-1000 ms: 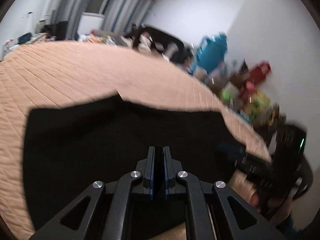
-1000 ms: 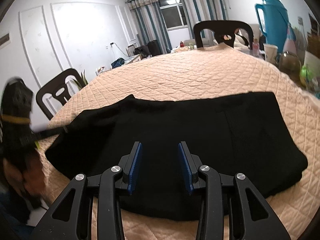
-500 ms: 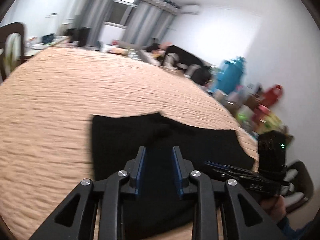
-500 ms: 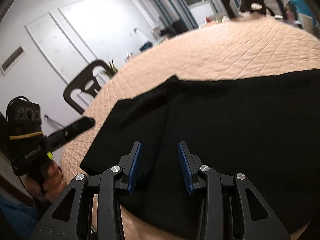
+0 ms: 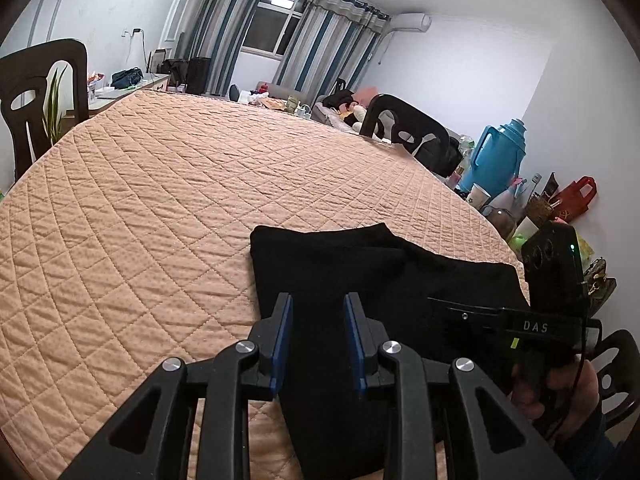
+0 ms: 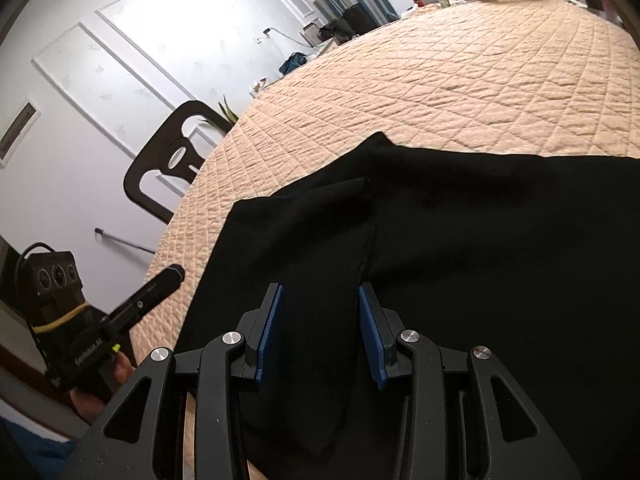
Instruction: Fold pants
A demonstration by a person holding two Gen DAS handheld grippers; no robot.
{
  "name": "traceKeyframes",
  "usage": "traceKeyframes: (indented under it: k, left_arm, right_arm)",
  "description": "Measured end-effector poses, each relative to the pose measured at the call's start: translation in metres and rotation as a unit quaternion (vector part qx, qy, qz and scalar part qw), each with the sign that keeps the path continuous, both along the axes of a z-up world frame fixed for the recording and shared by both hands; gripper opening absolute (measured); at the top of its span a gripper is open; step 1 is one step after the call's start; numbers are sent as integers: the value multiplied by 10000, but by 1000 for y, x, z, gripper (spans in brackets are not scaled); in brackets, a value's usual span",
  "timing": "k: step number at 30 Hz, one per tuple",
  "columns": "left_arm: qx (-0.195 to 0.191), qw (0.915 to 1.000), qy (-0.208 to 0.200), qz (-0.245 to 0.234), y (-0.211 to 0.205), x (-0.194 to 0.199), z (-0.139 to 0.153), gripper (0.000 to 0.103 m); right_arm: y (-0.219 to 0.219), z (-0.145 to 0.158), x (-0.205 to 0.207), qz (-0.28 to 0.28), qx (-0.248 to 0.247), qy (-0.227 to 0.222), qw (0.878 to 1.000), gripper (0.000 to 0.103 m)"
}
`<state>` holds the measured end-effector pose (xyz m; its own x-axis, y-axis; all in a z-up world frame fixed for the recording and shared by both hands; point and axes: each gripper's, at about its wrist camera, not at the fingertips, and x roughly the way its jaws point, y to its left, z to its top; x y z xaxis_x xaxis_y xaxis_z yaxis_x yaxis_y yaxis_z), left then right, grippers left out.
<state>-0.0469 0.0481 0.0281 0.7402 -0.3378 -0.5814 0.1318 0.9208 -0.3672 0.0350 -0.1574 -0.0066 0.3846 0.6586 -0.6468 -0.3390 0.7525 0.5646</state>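
Black pants (image 5: 352,268) lie folded flat on a peach quilted table cover (image 5: 160,184), near the front edge; in the right wrist view the pants (image 6: 480,240) fill the lower right, with a folded flap edge running up the middle. My left gripper (image 5: 318,336) is open and empty, just above the pants' near left part. My right gripper (image 6: 320,328) is open and empty over the flap edge. The right gripper's body (image 5: 552,316) shows at the right of the left wrist view; the left gripper's body (image 6: 60,320) shows at lower left of the right wrist view.
Dark chairs stand at the table's left (image 5: 40,84), far side (image 5: 404,128) and right corner (image 5: 616,368). A blue thermos (image 5: 500,156), cups and bags crowd the floor and wall at the right. Another chair (image 6: 168,160) stands by the white panelled wall.
My left gripper went from shut to open and pulled back leftward off the pants. The right gripper stayed open and swung left toward the flap edge. The pants now lie narrower, folded over.
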Motion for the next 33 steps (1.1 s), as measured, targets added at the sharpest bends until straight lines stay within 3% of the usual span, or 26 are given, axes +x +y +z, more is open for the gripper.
traceKeyframes:
  k: [3,6,11,14,18,33]
  left_arm:
    - [-22,10000,29,16,2,2,-2,28]
    - [-46,10000,47,41,3,4,-4,28]
    - [-11,10000,45,37,3,2,-2,29]
    - [17,10000,32,-41,-2,1,-2,29]
    - [46,9997,164,-167,-11,6,-9,29]
    - [261,9984,248,-426,-28,16,-8,29]
  right_arm:
    - [0,-3,5,6,167,127,9998,36]
    - [2,-6,8,-27,114,170,9998,3]
    - [-14,6,-3,-204,456,-70,9987,3]
    - [-35,15,-13,-494,408,-231,9977,3]
    - [-62,-8,-12,-887,266,144,9956,3]
    - [-68,-3,-20,-911,178,-88,9956,3]
